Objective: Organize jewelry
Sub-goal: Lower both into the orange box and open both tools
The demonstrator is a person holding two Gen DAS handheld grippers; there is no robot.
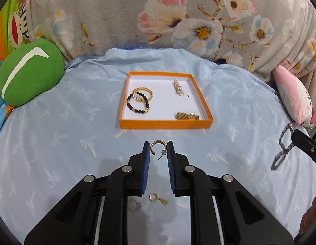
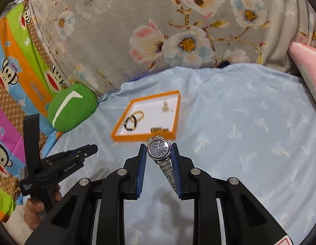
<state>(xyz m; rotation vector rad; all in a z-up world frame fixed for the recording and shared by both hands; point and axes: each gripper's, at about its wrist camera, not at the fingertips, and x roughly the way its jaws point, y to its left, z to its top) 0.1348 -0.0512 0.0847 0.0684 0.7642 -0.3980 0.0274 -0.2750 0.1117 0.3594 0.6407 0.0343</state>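
An orange tray (image 1: 165, 123) (image 2: 143, 137) with a white floor lies on the light blue sheet. It holds a gold bangle (image 1: 143, 93), a black bead bracelet (image 1: 137, 103), a gold chain piece (image 1: 178, 87) and a gold item (image 1: 186, 116) in its near right corner. My left gripper (image 1: 158, 148) is shut on a gold hoop earring (image 1: 156, 146), held above the sheet in front of the tray. My right gripper (image 2: 159, 150) is shut on a silver wristwatch (image 2: 159, 150) with a dark blue dial, its band hanging down. The watch also shows in the left wrist view (image 1: 283, 147).
Another gold earring (image 1: 157, 198) and a clear ring-like piece (image 1: 134, 205) lie on the sheet under the left gripper. A green plush cushion (image 1: 29, 73) sits left, a pink pillow (image 1: 295, 96) right, a floral blanket (image 1: 158, 16) behind. The left gripper appears in the right wrist view (image 2: 76, 155).
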